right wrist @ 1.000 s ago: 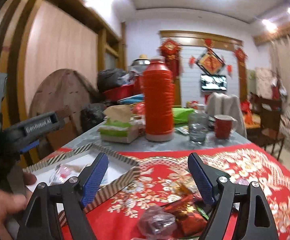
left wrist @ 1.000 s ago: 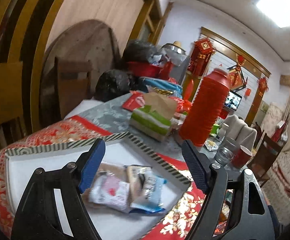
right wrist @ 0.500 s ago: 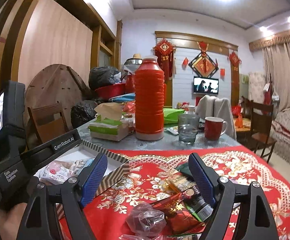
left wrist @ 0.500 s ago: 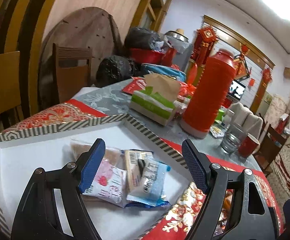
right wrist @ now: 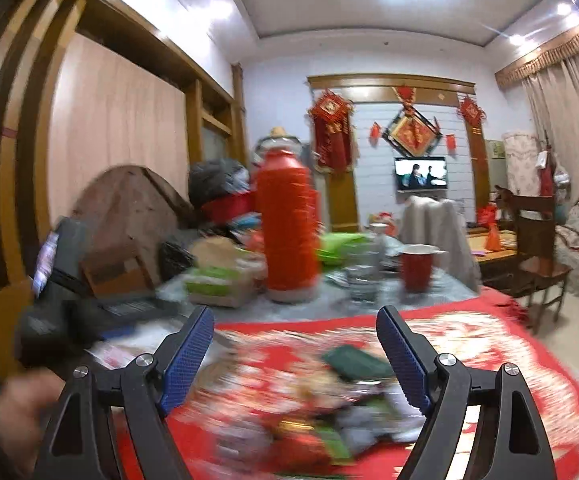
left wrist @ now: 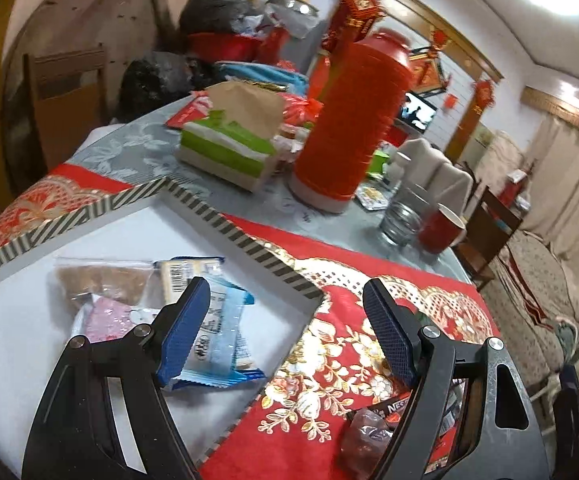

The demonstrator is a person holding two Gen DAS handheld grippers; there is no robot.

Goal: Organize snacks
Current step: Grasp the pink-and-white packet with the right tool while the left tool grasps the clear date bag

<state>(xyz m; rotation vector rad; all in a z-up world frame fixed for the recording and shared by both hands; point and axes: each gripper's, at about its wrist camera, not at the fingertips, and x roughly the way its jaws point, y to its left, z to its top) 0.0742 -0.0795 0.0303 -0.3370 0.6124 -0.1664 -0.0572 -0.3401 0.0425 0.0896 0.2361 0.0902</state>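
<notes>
A white tray with a striped rim point(left wrist: 225, 226) lies on the red tablecloth and holds several snack packets: a brown one point(left wrist: 101, 280), a pink one point(left wrist: 107, 318) and blue-white ones point(left wrist: 219, 340). My left gripper point(left wrist: 285, 336) is open and empty, over the tray's right corner. Loose snacks point(left wrist: 373, 432) lie on the cloth by its right finger. My right gripper point(right wrist: 295, 360) is open and empty above a blurred pile of loose snacks point(right wrist: 309, 412), with a dark green packet point(right wrist: 355, 362) at its far side. The left gripper's body point(right wrist: 69, 304) shows at the left.
A tall red thermos point(left wrist: 353, 120), a green tissue pack point(left wrist: 229, 152), a glass point(left wrist: 403, 216) and a red cup point(left wrist: 441, 228) stand on the grey cloth behind the tray. Chairs point(right wrist: 537, 248) stand to the right. A wooden chair point(left wrist: 65, 92) is at the far left.
My left gripper has swung right, from over the tray's snacks to its right corner. My right gripper has moved over the loose snack pile; its view is now blurred.
</notes>
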